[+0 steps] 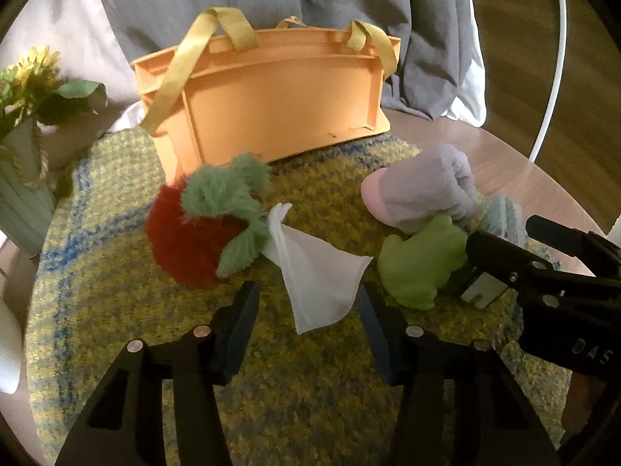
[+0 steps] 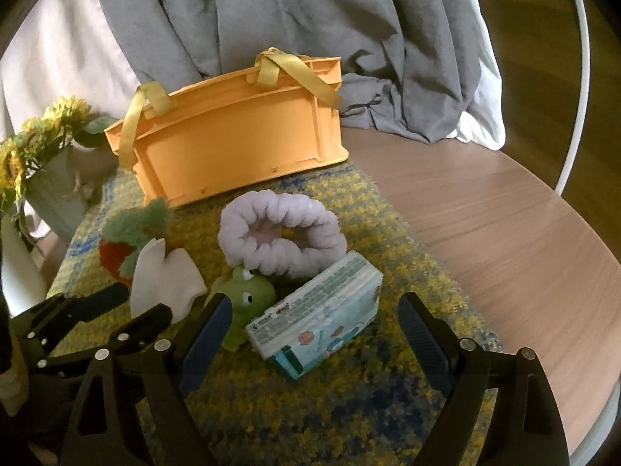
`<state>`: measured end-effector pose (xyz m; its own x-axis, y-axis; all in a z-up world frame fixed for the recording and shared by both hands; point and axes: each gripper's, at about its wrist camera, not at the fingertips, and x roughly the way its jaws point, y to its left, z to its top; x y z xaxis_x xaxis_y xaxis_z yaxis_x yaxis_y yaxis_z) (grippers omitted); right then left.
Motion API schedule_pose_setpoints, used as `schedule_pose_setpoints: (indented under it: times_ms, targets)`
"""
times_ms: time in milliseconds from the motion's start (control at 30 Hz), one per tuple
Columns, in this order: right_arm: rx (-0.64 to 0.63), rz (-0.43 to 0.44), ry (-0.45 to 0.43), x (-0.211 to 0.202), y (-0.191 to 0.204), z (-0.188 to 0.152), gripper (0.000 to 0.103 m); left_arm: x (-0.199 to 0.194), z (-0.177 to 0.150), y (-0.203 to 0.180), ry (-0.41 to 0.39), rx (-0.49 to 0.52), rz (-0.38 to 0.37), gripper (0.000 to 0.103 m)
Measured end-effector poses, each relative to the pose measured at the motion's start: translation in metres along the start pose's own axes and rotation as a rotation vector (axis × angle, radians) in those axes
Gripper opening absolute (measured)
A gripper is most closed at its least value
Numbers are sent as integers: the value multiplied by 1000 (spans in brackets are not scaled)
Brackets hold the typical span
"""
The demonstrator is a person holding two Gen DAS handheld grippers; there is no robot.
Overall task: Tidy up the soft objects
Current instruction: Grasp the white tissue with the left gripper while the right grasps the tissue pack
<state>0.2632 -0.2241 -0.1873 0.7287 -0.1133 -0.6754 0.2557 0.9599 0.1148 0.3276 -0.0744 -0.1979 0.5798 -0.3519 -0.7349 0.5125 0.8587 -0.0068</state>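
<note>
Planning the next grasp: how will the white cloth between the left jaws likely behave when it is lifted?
The white cloth looks thin and creased, so it will probably hang limp and weigh little. Its raised corner leans by the red and green plush, which might get nudged. A pinch on one edge should do.

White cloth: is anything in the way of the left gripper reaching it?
No. The white cloth lies right ahead of the open left gripper, nothing between them. The red plush touches its far edge.
</note>
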Motion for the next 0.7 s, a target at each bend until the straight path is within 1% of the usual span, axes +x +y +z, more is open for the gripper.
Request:
schedule_pose_setpoints:
  times_ms: [167, 200, 233, 267, 300, 333, 367, 400, 433, 467, 500, 567, 700]
  targets:
    - [13, -10, -26, -2, 0, 0, 87, 6, 3, -1, 3, -7, -16, 50]
    - [22, -8, -30, -3, 0, 0, 87, 7, 3, -1, 4, -6, -20, 48]
    - [25, -8, -29, -3, 0, 0, 84, 7, 4, -1, 5, -6, -24, 46]
    - [28, -9, -28, -3, 0, 0, 77, 8, 4, -2, 7, -6, -27, 42]
    - [31, -9, -25, -3, 0, 0, 74, 9, 4, -2, 10, -6, -29, 39]
    - [34, -11, -19, -3, 0, 0, 68, 10, 4, -2, 14, -5, -33, 38]
    - [40, -8, -11, -2, -1, 0, 66, 11, 4, -2, 17, -3, -35, 34]
    - [49, 0, 0, -2, -2, -1, 64, 11, 5, -3, 18, 0, -37, 28]
    - [58, 7, 9, -2, -2, -1, 61, 10, 5, -3, 17, 3, -37, 25]
    - [64, 10, 13, -2, -2, -2, 56, 10, 5, -4, 17, 8, -34, 18]
    - [67, 16, 16, -3, -2, -2, 54, 10, 5, -5, 17, 11, -33, 13]
    - [64, 19, 24, -4, -2, -2, 43, 8, 4, -7, 11, 16, -35, 8]
    - [63, 14, 34, -8, -3, -3, 34, 2, 5, -10, -4, 15, -38, 7]
